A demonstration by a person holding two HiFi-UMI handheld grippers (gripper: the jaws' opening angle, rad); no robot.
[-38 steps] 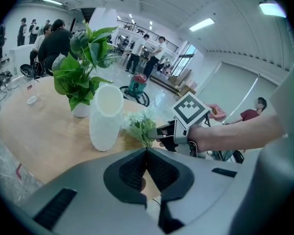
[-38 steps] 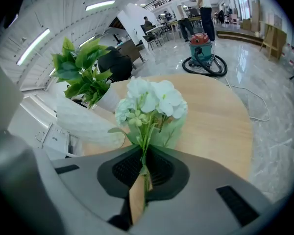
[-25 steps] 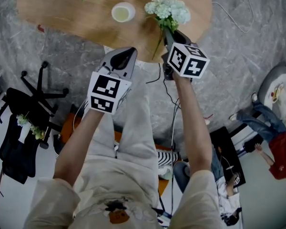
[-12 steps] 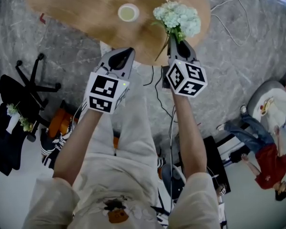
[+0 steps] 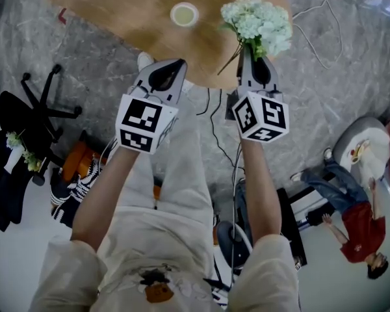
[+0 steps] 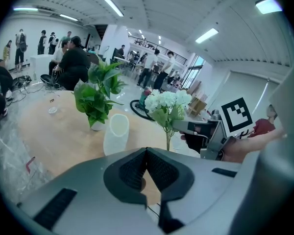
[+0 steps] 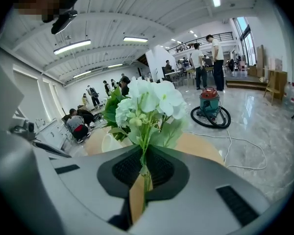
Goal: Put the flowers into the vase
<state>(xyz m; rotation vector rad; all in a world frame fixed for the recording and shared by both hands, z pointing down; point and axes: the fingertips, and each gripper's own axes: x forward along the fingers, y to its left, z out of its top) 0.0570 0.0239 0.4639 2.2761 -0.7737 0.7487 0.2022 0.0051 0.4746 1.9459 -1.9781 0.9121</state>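
A bunch of white flowers (image 5: 259,23) with green leaves stands up out of my right gripper (image 5: 252,62), which is shut on the stem. In the right gripper view the stem runs between the pads and the blooms (image 7: 147,104) fill the middle. The white vase (image 5: 184,13) stands empty on the round wooden table (image 5: 117,12), left of the bunch. From the left gripper view I see the vase (image 6: 116,133), the flowers (image 6: 166,104) and the right gripper (image 6: 196,128) side by side. My left gripper (image 5: 162,77) hovers at the table's near edge, shut and holding nothing.
A potted green plant (image 6: 97,94) stands just behind the vase. Below the table lie cables (image 5: 214,109) on the marble floor, with an office chair (image 5: 39,116) to the left. A person sits at the right (image 5: 357,220). A red vacuum cleaner (image 7: 209,104) stands beyond the table.
My right gripper has lifted the flowers and rolled, and the bunch now sits higher and further right in the head view. The left gripper has risen slightly.
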